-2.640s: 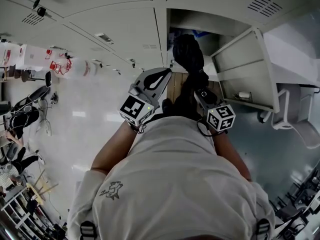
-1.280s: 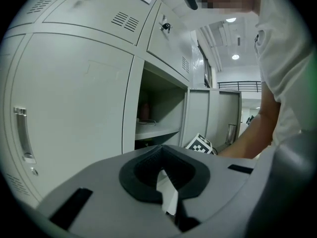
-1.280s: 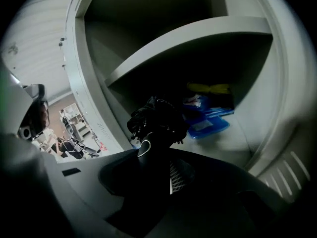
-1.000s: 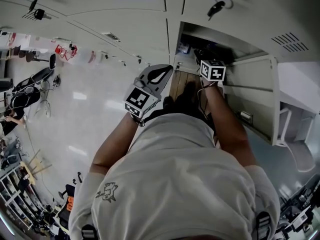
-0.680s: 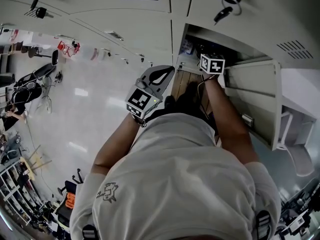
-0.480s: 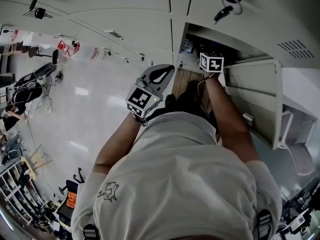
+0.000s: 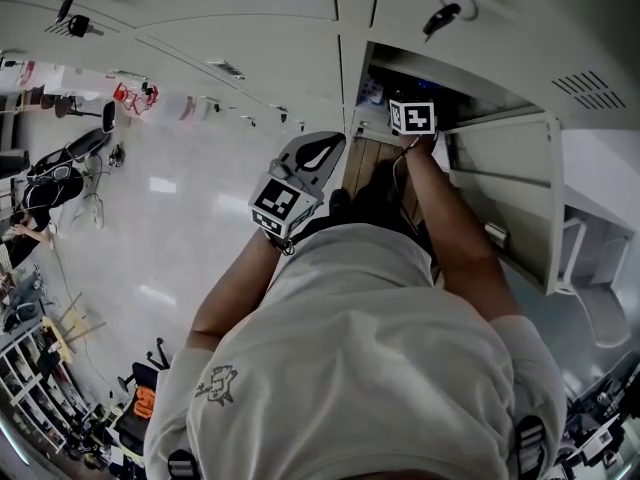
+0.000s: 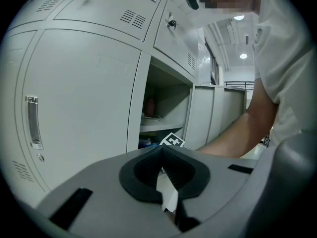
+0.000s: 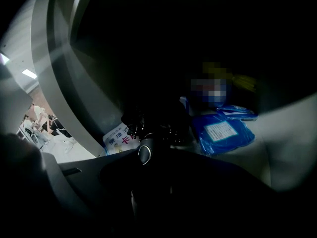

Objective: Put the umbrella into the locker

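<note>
With the right tool [image 9: 151, 170] clenched on its handle, the black umbrella [image 9: 153, 125] is held inside the open locker [image 7: 440, 78] above blue packets [image 9: 223, 130], apparently ready to set down, while the left tool [image 8: 159, 148], closed and empty, hangs outside.

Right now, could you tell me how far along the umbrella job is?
Done: the door stands open and the umbrella is inside the locker. In hand: the right claw grips its handle. Left: let go and withdraw.
</note>
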The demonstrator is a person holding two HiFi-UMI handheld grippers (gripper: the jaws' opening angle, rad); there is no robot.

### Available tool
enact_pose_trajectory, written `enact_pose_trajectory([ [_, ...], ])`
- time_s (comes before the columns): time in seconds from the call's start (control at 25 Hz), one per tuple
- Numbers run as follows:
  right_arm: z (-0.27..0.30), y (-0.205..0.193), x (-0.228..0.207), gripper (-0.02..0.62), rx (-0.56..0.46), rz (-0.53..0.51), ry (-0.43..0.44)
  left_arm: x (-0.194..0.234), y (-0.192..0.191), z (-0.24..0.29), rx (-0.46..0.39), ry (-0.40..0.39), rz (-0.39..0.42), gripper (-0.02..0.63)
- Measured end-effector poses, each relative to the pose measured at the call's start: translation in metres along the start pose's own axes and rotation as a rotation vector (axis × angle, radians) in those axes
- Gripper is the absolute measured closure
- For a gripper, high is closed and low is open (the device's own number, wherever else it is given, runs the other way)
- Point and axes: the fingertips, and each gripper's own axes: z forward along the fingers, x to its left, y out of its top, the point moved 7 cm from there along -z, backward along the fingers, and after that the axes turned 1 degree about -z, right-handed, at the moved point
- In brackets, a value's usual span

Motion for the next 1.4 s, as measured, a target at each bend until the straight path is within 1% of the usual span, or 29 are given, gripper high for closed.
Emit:
enact_pose_trajectory([
  [0.16,0.001,0.002,0.002,0.422,0.032,-0.031,-0.012,-0.001,0.002,-0.006,0.003,-0.013,0.028,0.595],
  [0.24,0.000,0.002,0.003,0.411,0.036,-0.032,-0.011,-0.001,0.000,-0.010,0.007,-0.013,0.026,0.595],
  [0.48,-0.004,-0.001,0.000,0.357,0.015,0.009,-0.010,0.003,-0.006,-0.019,-0.003,0.015,-0.018,0.595],
  [0.64,-0.016,-0.006,-0.002,0.353,-0.012,0.039,-0.005,0.002,-0.004,-0.024,-0.013,0.000,0.004,0.595],
  [0.72,-0.024,-0.009,-0.002,0.351,-0.024,0.048,-0.010,0.002,-0.005,-0.026,-0.013,-0.004,0.003,0.595],
  [0.92,-0.053,-0.012,0.002,0.351,-0.104,0.058,-0.040,0.002,0.001,-0.032,-0.043,-0.003,-0.008,0.595],
  [1.04,-0.075,-0.013,0.009,0.351,-0.145,0.063,-0.038,-0.001,0.005,-0.037,-0.060,-0.011,-0.007,0.594],
  [1.16,-0.102,-0.007,0.023,0.353,-0.195,0.054,-0.022,-0.005,0.013,-0.040,-0.084,-0.031,0.000,0.595],
  [1.32,-0.149,0.006,0.048,0.355,-0.308,0.032,0.001,-0.013,0.025,-0.042,-0.109,-0.075,0.025,0.595],
  [1.36,-0.160,0.005,0.054,0.361,-0.329,0.024,0.001,-0.015,0.028,-0.044,-0.113,-0.083,0.030,0.595],
  [1.4,-0.170,0.003,0.060,0.386,-0.348,0.014,0.000,-0.017,0.030,-0.045,-0.118,-0.089,0.032,0.594],
])
